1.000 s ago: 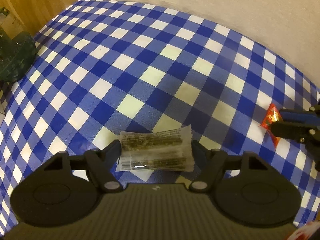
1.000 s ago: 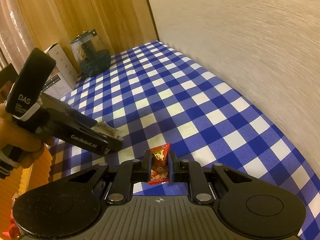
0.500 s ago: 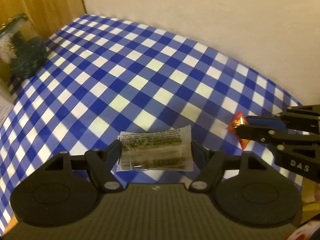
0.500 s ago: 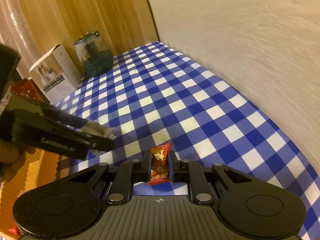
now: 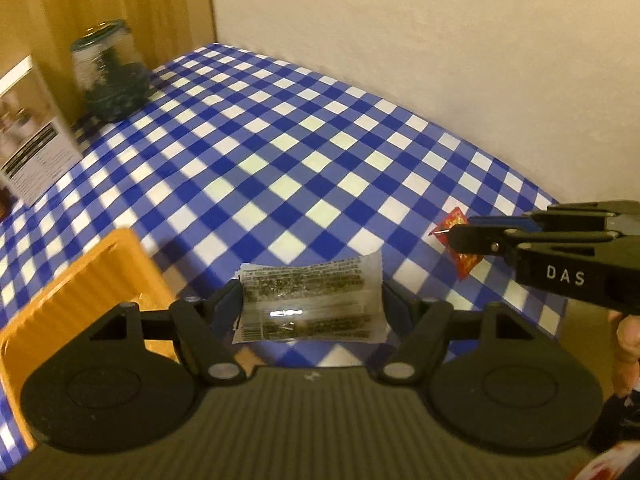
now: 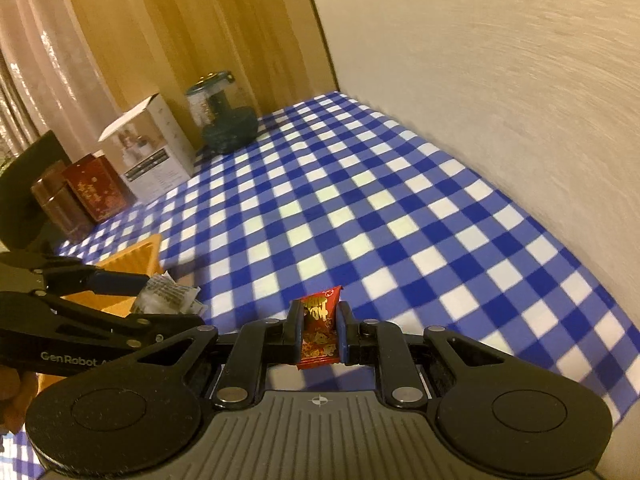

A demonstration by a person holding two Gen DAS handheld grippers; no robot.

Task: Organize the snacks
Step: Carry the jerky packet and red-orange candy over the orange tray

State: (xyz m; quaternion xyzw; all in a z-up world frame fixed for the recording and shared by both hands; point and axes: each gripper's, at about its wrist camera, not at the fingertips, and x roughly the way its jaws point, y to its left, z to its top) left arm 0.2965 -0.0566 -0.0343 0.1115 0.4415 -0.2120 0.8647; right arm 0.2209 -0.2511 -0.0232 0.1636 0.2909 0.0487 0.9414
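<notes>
orange tray: cut by left edge | jar: contents blurred

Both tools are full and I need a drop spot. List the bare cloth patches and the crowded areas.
Free: the wide stretch of blue-and-white checked tablecloth along the textured cream wall. Crowded: the far left edge, with the dark green lidded glass jar, white cardboard box and red patterned tins, and the near left by the orange ribbed tray.
</notes>
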